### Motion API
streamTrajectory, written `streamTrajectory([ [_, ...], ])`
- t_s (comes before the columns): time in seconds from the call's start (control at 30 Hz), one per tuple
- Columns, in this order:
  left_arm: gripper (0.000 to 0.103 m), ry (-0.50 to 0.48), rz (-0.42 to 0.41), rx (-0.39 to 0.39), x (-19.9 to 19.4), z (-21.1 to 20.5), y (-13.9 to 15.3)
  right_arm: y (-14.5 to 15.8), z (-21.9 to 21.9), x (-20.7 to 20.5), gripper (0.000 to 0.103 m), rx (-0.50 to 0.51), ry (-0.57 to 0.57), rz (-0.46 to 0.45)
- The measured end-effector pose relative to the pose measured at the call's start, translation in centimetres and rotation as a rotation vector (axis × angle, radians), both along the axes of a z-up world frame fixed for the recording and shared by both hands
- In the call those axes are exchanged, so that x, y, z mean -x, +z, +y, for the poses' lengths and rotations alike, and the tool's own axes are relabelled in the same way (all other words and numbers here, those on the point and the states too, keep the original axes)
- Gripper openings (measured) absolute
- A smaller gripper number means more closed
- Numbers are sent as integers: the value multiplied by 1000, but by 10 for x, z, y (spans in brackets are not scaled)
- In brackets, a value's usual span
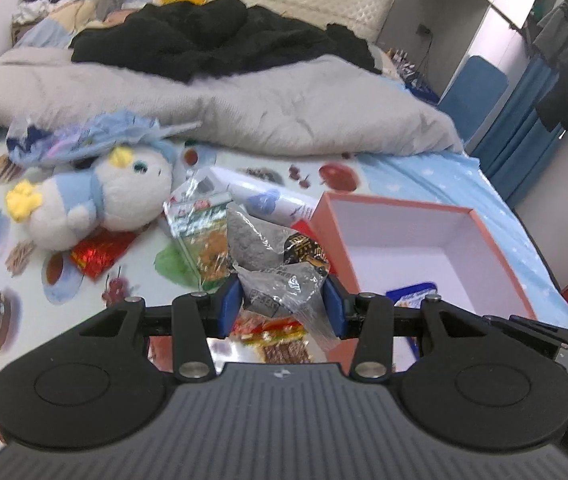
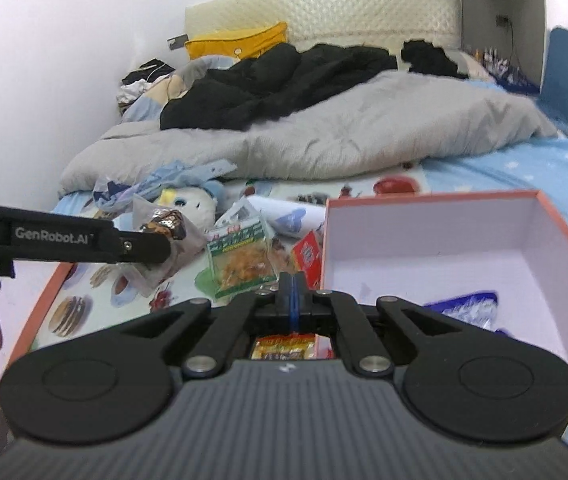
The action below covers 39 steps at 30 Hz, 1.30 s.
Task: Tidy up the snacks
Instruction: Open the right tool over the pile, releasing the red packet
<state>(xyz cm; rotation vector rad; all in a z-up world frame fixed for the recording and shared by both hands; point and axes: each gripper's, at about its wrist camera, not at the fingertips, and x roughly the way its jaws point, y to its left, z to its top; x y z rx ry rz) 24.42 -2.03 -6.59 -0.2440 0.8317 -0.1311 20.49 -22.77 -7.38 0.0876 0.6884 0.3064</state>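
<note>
My left gripper [image 1: 282,312] is shut on a clear-wrapped grey snack packet [image 1: 272,256] with a black and gold label, held above the bed left of the pink box [image 1: 326,224]. The packet [image 2: 164,226] and left gripper [image 2: 152,246] also show at the left of the right wrist view. My right gripper [image 2: 293,300] is shut and empty near the box's [image 2: 436,197] front left corner. A blue packet [image 2: 466,308] lies inside the box; it also shows in the left wrist view [image 1: 412,294]. A green snack pack [image 2: 240,258] and a red packet [image 2: 308,256] lie on the sheet.
A plush toy [image 1: 100,200] and a red foil packet [image 1: 98,252] lie at the left. A grey duvet [image 1: 244,108] with black clothes [image 1: 212,36] covers the far bed. A box lid's pink edge [image 2: 42,304] lies at the left. Another snack [image 2: 284,346] lies under my right gripper.
</note>
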Motion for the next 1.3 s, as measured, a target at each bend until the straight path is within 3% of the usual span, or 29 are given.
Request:
streamTrajectory([
  [0.4,50,54,124,6,23,31,-70,-48,44,40,6,28,50,0],
  [0.77,50,112,179,30,37,56,-106,-95,82,69,9,90,145,78],
  [0.8,50,116,183,33,38,58,-109,-99,83,70,16,94,148,86],
  [0.87,50,124,190,36,39,62,-113,-104,84,73,57,88,155,86],
  [1.0,50,141,206,47,40,70,-122,-111,87,76,58,115,140,83],
  [1.3,50,140,237,54,36,75,-141,-125,76,83,58,199,-36,78],
])
